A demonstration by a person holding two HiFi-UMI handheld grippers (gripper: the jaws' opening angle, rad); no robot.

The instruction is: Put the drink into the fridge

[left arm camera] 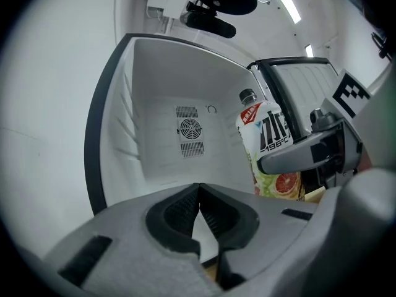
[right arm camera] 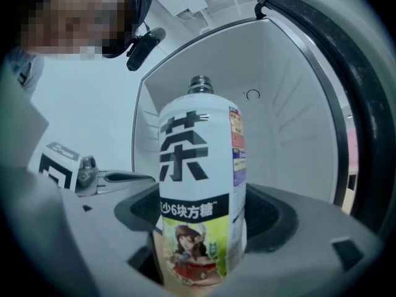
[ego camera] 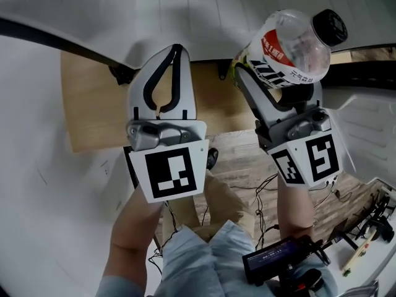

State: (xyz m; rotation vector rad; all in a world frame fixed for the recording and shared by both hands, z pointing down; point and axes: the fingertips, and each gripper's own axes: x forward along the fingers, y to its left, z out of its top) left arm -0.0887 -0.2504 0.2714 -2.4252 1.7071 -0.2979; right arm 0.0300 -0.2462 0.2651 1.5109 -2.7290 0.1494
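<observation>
**Tongs hold the drink before the open fridge**

Right tongs are clamped on the drink bottle. Their dark pads press against its lower half from both sides, so the jaws stand wide around it. The bottle is upright in the right gripper view, with its white label and large black characters facing the camera. In the head view it tips away from the person, with its black cap pointing forward.

The left tongs are closed, their tips meeting with nothing between them. They hang just beside the right pair, at about the same height.

The fridge is open, and its white cavity faces both gripper cameras. A small round fan grille sits on the back wall. In the left gripper view the bottle is at the right side of the opening, near the door. I cannot tell whether it has crossed the threshold.

Wooden floor shows below the tongs in the head view.
</observation>
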